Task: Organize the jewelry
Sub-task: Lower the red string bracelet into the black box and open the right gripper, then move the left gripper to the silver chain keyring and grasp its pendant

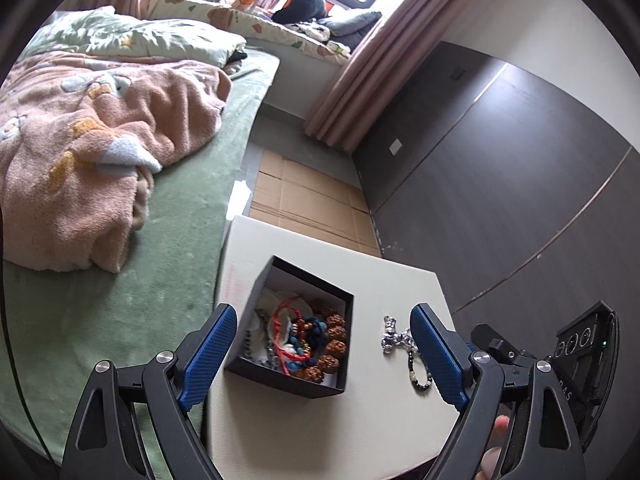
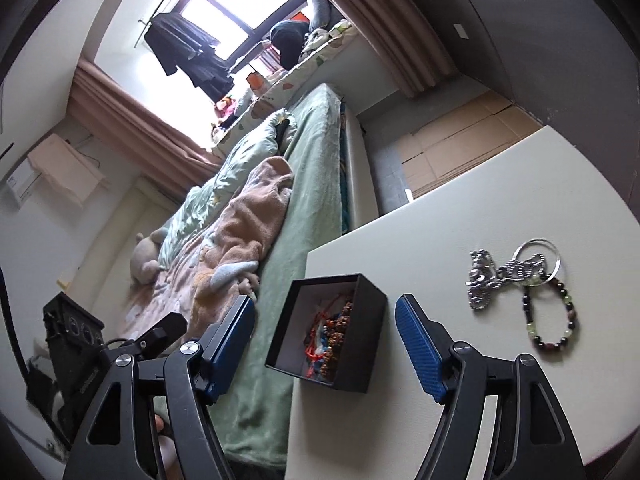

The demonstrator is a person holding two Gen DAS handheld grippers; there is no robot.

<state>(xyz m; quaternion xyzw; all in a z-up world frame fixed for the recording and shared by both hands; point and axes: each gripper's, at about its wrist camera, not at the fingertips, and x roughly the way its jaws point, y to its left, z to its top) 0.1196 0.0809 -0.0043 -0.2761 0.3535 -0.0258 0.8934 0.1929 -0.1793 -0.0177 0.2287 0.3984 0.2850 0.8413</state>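
Both my claws spread wide, gripping nothing. Left claw (image 1: 322, 346) hangs over the desk (image 1: 384, 288); one black box (image 1: 294, 330) sits between its fingers, holding a tangle of red cord, blue beads and brown bead strands, too jumbled to count. One silver chain (image 1: 394, 336) and one dark bead bracelet (image 1: 420, 372) lie just inside its right finger. Right claw (image 2: 324, 340) frames the same box (image 2: 362, 332); chain (image 2: 496, 276), bracelet (image 2: 550, 320) and one key ring (image 2: 538, 256) lie off to its right. Bed (image 1: 132, 280) beside the desk.
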